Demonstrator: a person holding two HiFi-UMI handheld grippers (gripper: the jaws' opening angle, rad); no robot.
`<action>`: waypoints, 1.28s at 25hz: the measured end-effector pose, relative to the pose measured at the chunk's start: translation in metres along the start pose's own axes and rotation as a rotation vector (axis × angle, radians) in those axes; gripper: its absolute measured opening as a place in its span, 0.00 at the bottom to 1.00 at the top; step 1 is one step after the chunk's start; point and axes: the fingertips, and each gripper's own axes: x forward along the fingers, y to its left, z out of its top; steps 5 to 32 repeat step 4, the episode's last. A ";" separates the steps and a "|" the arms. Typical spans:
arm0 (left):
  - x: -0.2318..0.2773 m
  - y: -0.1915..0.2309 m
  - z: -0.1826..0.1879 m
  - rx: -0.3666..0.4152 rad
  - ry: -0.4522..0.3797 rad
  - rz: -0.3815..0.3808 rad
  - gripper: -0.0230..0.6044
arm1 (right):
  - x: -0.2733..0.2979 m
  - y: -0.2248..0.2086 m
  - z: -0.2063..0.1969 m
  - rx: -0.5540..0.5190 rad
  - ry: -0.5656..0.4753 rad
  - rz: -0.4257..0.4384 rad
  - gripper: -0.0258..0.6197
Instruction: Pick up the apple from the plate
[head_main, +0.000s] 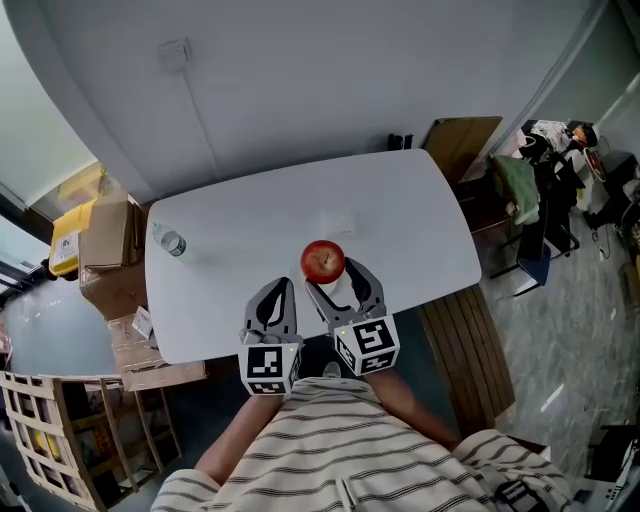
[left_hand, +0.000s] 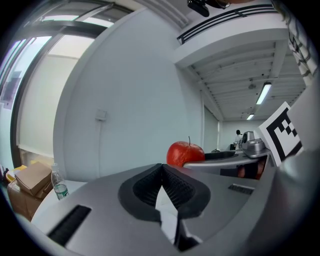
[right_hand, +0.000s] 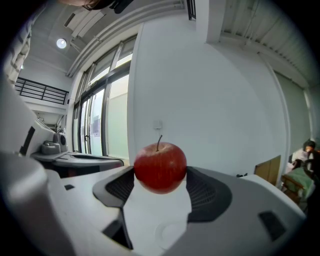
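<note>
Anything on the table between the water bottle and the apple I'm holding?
No. In the head view the white table is bare between the bottle and the apple, which the right gripper grips.

White surface (head_main: 420, 210), rounded corners. Clear bottle (head_main: 170, 241) upright near left edge. Pale plate (head_main: 338, 222) near centre, barely distinguishable.

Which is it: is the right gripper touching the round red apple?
Touching. The right gripper view shows the right gripper with jaws pressed against both sides of the red apple.
</note>
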 end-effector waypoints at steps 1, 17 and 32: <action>0.001 0.000 0.001 0.002 -0.001 -0.001 0.04 | 0.000 -0.001 0.001 -0.001 -0.001 0.001 0.57; 0.005 -0.001 0.003 0.008 -0.004 -0.001 0.04 | 0.000 -0.002 0.004 -0.005 -0.007 0.004 0.57; 0.005 -0.001 0.003 0.008 -0.004 -0.001 0.04 | 0.000 -0.002 0.004 -0.005 -0.007 0.004 0.57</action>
